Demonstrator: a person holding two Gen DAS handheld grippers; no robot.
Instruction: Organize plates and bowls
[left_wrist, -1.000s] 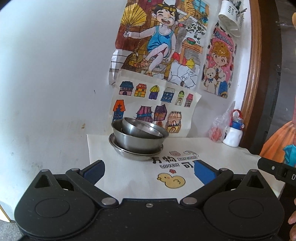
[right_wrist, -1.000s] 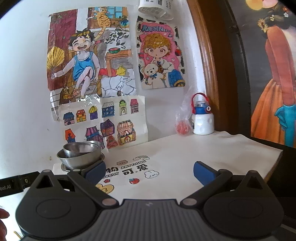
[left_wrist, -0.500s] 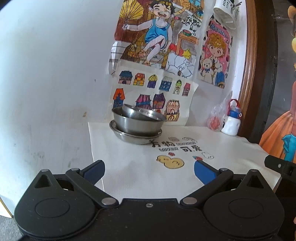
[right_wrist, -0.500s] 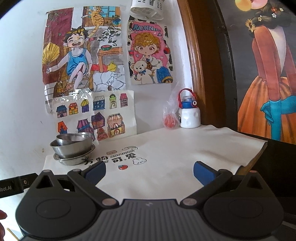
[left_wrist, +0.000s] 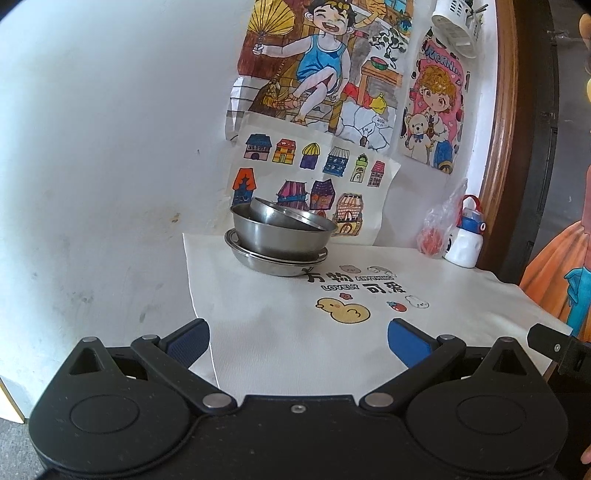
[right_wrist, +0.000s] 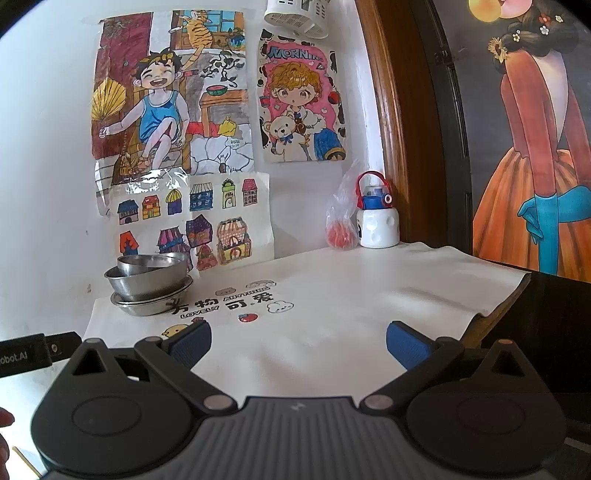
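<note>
**Grippers pull back from finished stack**

Both tools have drawn away over the last second. The left gripper (left_wrist: 298, 341) and right gripper (right_wrist: 298, 343) hang wide open and empty, well short of the bowls (left_wrist: 282, 230) nested on plates (left_wrist: 275, 264) at the cloth's (left_wrist: 280, 332) far-left corner by the wall; the sorting looks complete.

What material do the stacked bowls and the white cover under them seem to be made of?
The stacked silver round bowls look like stainless steel with a brushed, half-shiny finish: grey metallic sheen, thin rolled rims. The white printed table cover looks like matte woven cloth, perhaps canvas: soft wrinkles, no glare.
</note>
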